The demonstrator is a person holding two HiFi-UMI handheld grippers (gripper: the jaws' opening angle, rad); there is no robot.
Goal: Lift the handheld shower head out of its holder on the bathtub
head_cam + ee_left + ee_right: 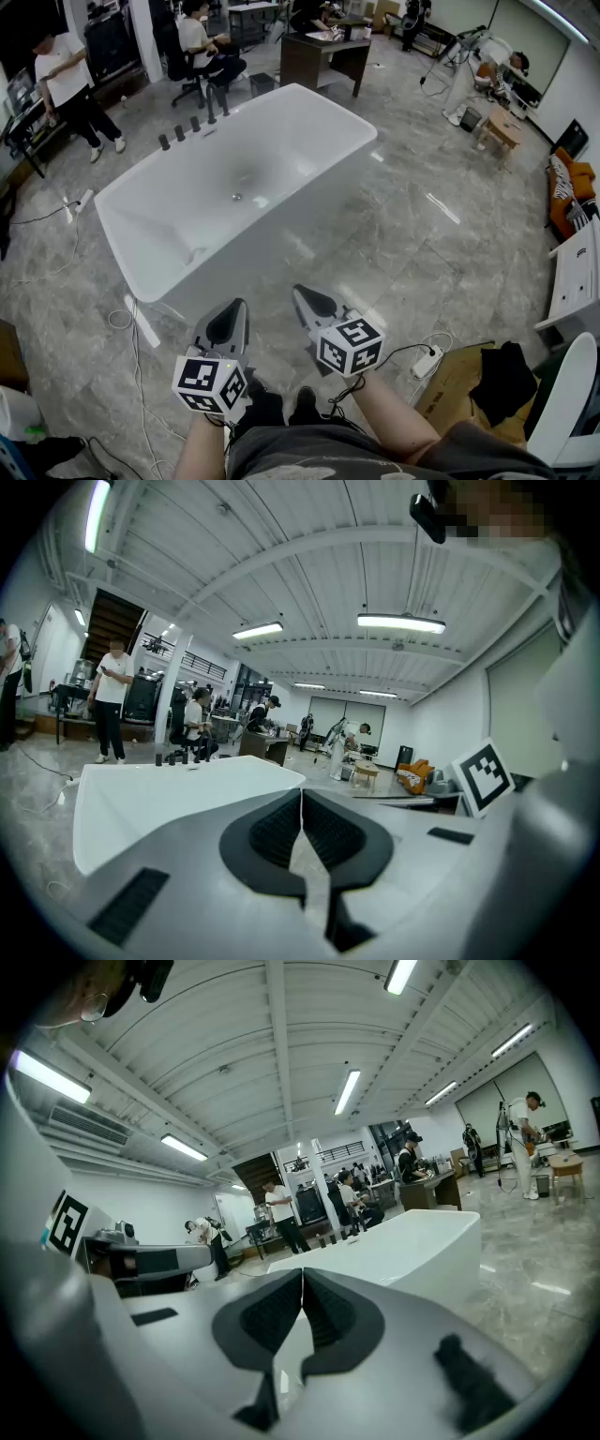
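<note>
A white freestanding bathtub (pixel 300 216) stands on the grey floor ahead of me. Along its far left rim runs a row of dark fittings (pixel 192 124); the handheld shower head among them is too small to tell apart. My left gripper (pixel 239 307) and right gripper (pixel 302 294) are held side by side close to my body, well short of the tub, both shut with nothing between the pads. In the left gripper view the shut left gripper (pixel 301 794) faces the tub (pixel 169 799) and fittings (pixel 178 757). In the right gripper view the right gripper (pixel 302 1274) is shut, with the tub (pixel 412 1241) beyond it.
Cables (pixel 131 328) trail on the floor left of the tub. A power strip (pixel 427 361) and a cardboard box (pixel 459 389) lie at my right. A dark desk (pixel 323 56) and several people stand beyond the tub. A white cabinet (pixel 572 281) lines the right edge.
</note>
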